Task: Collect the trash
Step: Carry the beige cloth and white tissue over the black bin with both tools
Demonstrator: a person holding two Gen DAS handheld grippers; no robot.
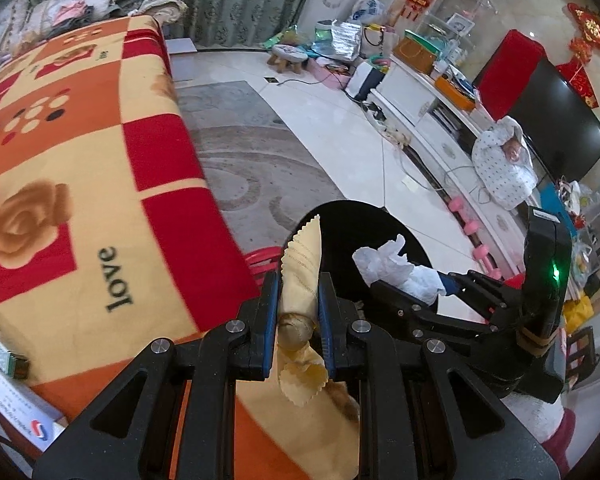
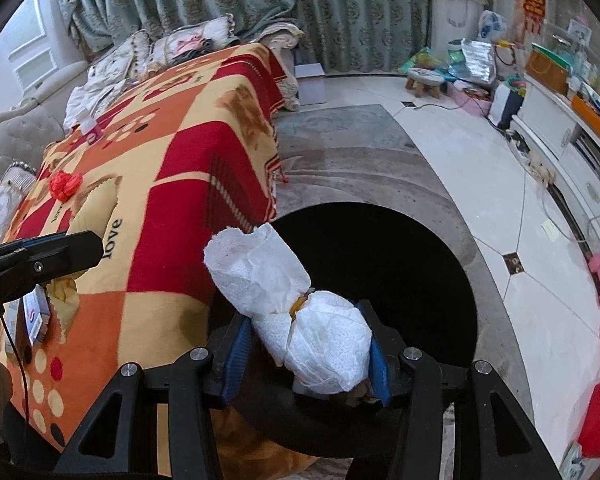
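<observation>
My left gripper (image 1: 298, 284) is shut on a yellow wrapper (image 1: 302, 268) with zigzag edges; the wrapper sticks up past the blue pads. To its right, my right gripper (image 1: 416, 280) is shut on a crumpled white tissue wad (image 1: 384, 264). Both hang over the edge of a black round bin (image 1: 360, 224) beside the blanket-covered table (image 1: 100, 184). In the right wrist view the tissue wad (image 2: 308, 320) fills the right gripper (image 2: 304, 316) above the bin's dark opening (image 2: 400, 272). At the far left of that view are the left gripper (image 2: 60, 252) and the wrapper (image 2: 96, 208).
A red crumpled scrap (image 2: 64, 184) and a small box (image 2: 36, 320) lie on the blanket. A grey rug (image 2: 340, 152) and pale tiles surround the bin. Pink dumbbells (image 1: 466, 224), a white TV cabinet (image 1: 420, 112) and a small stool (image 1: 288, 58) stand to the right.
</observation>
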